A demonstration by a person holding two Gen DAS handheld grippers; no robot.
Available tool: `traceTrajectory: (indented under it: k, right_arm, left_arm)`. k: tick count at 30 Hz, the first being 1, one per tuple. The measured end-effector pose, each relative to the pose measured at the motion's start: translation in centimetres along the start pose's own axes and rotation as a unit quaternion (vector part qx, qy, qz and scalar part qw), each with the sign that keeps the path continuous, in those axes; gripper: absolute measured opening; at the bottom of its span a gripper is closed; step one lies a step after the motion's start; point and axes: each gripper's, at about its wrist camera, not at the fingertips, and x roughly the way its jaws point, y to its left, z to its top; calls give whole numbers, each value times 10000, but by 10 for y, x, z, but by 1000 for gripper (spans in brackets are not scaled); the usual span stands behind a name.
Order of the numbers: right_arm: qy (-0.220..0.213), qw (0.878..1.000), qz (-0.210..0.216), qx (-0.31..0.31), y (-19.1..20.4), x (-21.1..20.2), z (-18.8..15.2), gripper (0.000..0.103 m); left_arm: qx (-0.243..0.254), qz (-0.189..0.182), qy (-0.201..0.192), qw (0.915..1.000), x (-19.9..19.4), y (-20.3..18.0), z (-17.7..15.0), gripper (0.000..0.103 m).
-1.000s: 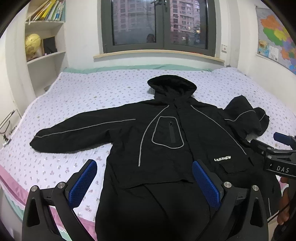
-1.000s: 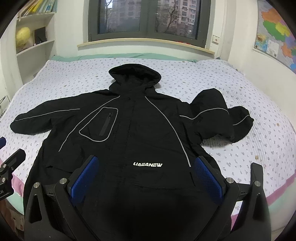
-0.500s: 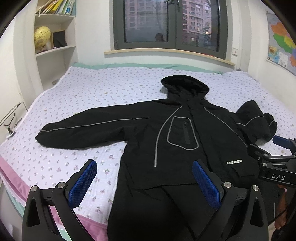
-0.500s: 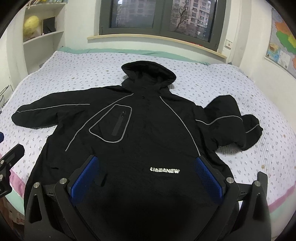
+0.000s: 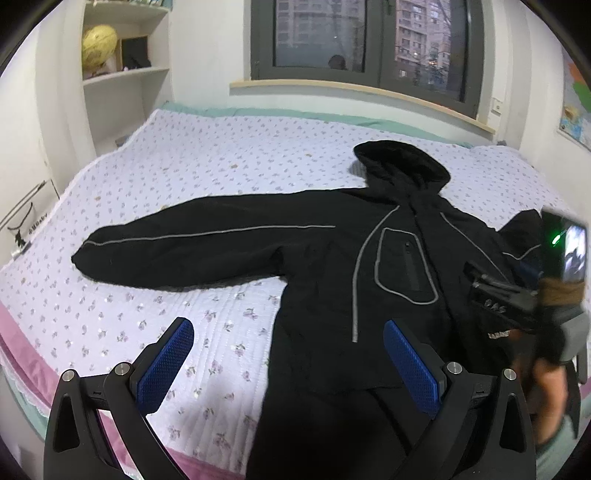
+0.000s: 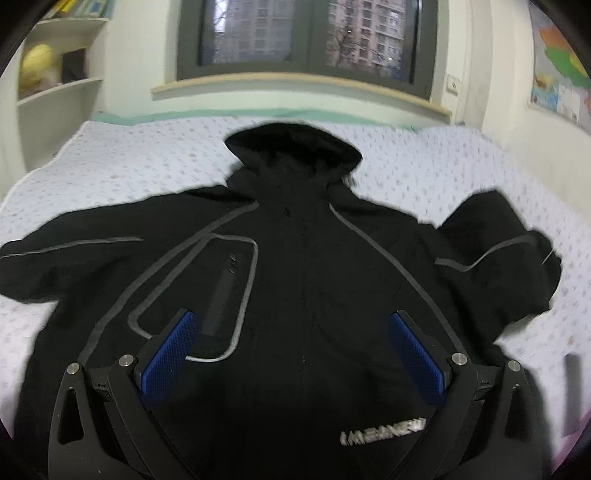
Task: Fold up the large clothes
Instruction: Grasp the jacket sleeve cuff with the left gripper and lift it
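Both tools, left tool [image 5: 284, 363] and right tool [image 6: 295, 358], are wide apart and hold nothing. Black hooded jacket [image 5: 388, 280] lies flat on the bed [image 5: 207, 173]; it looks thick, soft and rather heavy, so the cuff of the straight sleeve [image 5: 192, 251] seems a good place to take.

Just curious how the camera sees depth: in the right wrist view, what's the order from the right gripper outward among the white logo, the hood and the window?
1. white logo, lower right
2. hood, centre
3. window, far wall
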Motion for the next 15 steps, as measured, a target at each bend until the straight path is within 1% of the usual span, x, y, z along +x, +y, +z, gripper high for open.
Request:
traceTrajectory:
  k: [1, 2, 3, 6, 8, 9, 10, 11, 12, 13, 14, 15]
  right_arm:
    - [116, 9999, -22, 30, -1, 14, -8, 103]
    - [240, 9997, 50, 77, -2, 25, -16, 103]
    - [328, 9993, 125, 107, -2, 33, -22, 103]
    - [618, 9979, 117, 171, -4, 55, -36, 103]
    - [591, 9980, 131, 177, -3, 55, -38, 103]
    - [567, 9982, 132, 165, -3, 56, -40, 103]
    - [562, 9982, 125, 152, -2, 56, -41, 103]
    - [558, 9983, 118, 134, -1, 57, -43, 103]
    - [555, 9983, 113, 121, 0, 57, -44, 103]
    - [557, 9983, 111, 116, 1, 57, -45, 103]
    - [564, 9983, 115, 112, 1, 58, -46, 103]
    - [581, 9982, 122, 112, 1, 59, -46, 103]
  left_arm:
    - [-26, 38, 12, 10000, 6, 4, 0, 102]
    - [-44, 97, 48, 9999, 14, 9, -1, 102]
    - [-91, 203, 117, 9997, 25, 19, -1, 102]
    - [-320, 534, 73, 9980, 43, 55, 4, 102]
    - [-592, 806, -28, 9950, 54, 96, 14, 102]
    - [-909, 887, -92, 9919, 62, 130, 21, 102]
    - [-1208, 851, -101, 9890, 70, 159, 27, 102]
    - [-1424, 806, -57, 9865, 76, 178, 31, 102]
    - [-1924, 692, 112, 9788, 89, 218, 35, 102]
    - [-2275, 572, 175, 9719, 98, 244, 36, 102]
    - [-2529, 496, 176, 9661, 105, 262, 36, 102]
    - [-2898, 504, 97, 9557, 114, 290, 34, 102]
